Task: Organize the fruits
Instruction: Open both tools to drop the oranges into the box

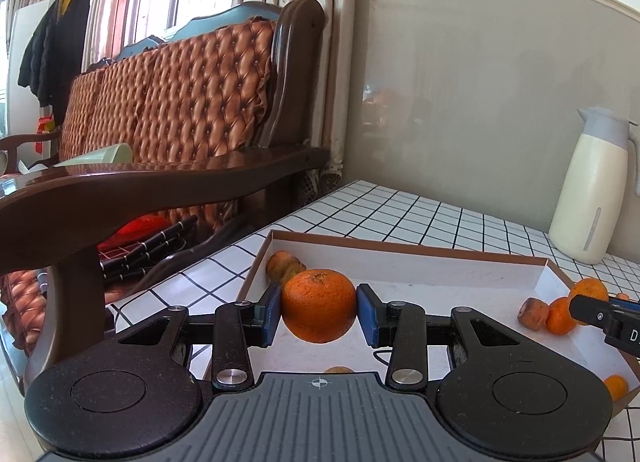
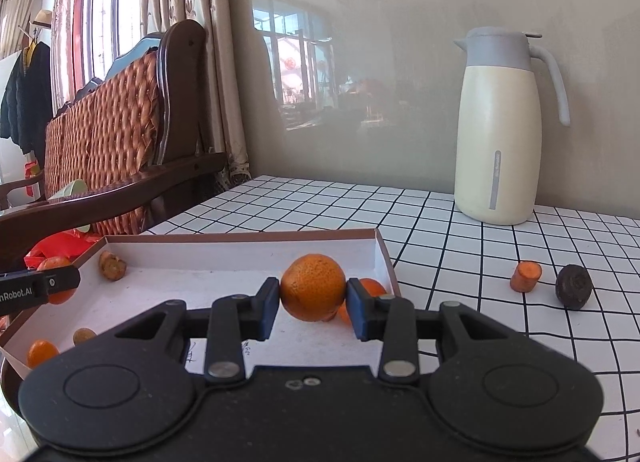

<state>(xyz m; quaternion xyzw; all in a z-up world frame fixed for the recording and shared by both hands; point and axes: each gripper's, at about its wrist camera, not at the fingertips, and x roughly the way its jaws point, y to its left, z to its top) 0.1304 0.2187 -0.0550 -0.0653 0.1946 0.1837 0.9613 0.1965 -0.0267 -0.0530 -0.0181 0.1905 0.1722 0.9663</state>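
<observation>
Orange fruit is sitting clamped in each gripper above the box.
Blue pads of the left gripper (image 1: 319,308) are squeezing a large orange (image 1: 319,305); the right gripper (image 2: 313,295) is pinching a smaller orange (image 2: 313,287), both hanging over a shallow white-lined box (image 2: 240,246) that is holding small oranges and brownish pieces, beside a cream jug (image 2: 500,150).

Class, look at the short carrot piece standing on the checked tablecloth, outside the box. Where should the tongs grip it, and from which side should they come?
Grip the carrot piece across its round side wall, about halfway up, coming from above or from the near side. It stands on a flat cut end, so the curved sides are free. Mind the dark round fruit just to its right, apart from it; close the pads front to back rather than left to right, probably.
</observation>
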